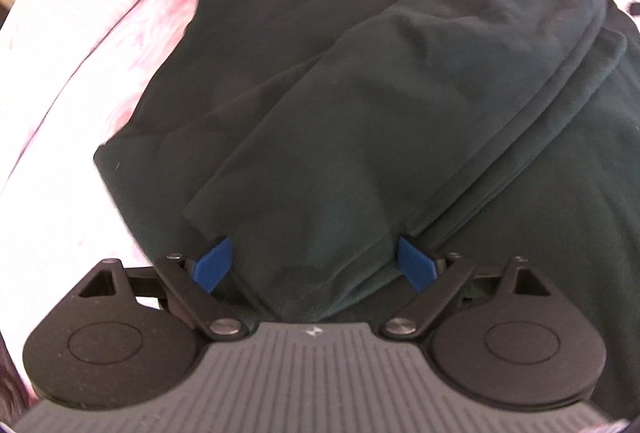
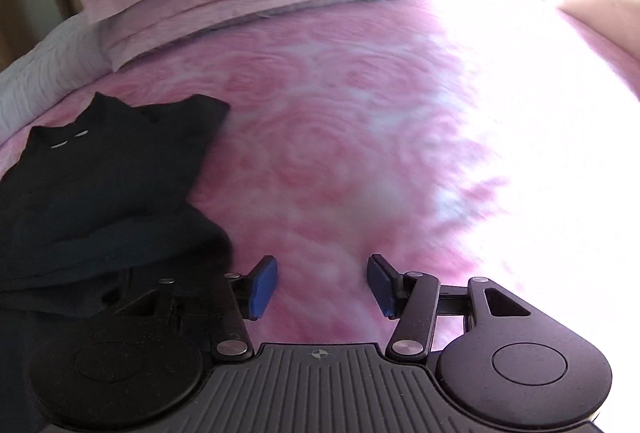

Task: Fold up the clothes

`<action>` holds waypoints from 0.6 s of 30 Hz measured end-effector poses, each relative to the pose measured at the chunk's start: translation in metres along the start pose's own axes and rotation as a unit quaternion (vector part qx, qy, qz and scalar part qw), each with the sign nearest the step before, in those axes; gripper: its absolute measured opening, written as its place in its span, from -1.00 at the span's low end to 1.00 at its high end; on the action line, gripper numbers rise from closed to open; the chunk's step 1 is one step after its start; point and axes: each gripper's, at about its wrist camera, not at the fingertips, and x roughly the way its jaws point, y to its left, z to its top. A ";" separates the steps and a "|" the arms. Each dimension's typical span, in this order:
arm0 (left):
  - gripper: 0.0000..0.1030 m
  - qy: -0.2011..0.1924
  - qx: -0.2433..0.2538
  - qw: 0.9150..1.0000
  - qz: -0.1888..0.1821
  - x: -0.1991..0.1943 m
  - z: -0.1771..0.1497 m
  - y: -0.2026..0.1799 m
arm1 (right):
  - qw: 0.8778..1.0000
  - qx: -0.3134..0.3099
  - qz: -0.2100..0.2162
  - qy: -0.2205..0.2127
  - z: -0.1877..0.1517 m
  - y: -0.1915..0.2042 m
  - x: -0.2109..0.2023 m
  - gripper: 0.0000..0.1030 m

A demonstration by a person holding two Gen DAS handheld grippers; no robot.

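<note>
Pink bedspread (image 2: 340, 153) under dark shirt (image 1: 320, 113), one flap doubled across its middle. Left gripper (image 1: 314, 265) spread around that flap; right gripper (image 2: 322, 283) spread, empty. Partly folded; more folds probably left.

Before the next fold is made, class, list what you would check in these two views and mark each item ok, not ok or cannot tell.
1. Left tool open: ok, its blue pads stand wide apart.
2. Left tool over the dark garment: ok, a folded flap lies between the pads.
3. Flap actually pinched: not ok, the pads do not close on it.
4. Right tool open and holding nothing: ok, only the pink bedspread shows between its pads.
5. Garment lying flat: cannot tell, folds and ridges show.
</note>
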 end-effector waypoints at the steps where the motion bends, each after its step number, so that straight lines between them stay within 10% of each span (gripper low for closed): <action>1: 0.72 0.003 -0.004 1.000 0.002 -0.002 -0.003 0.000 | 1.000 0.000 0.000 0.005 -0.002 0.000 -0.006 0.05; 10: 0.64 0.026 0.003 1.000 0.009 -0.045 -0.081 -0.042 | 0.989 -0.089 0.081 0.091 -0.045 0.037 -0.051 0.05; 18: 0.65 0.047 -0.051 0.998 0.007 -0.089 -0.176 -0.069 | 0.974 -0.163 0.063 0.143 -0.081 0.060 -0.082 0.06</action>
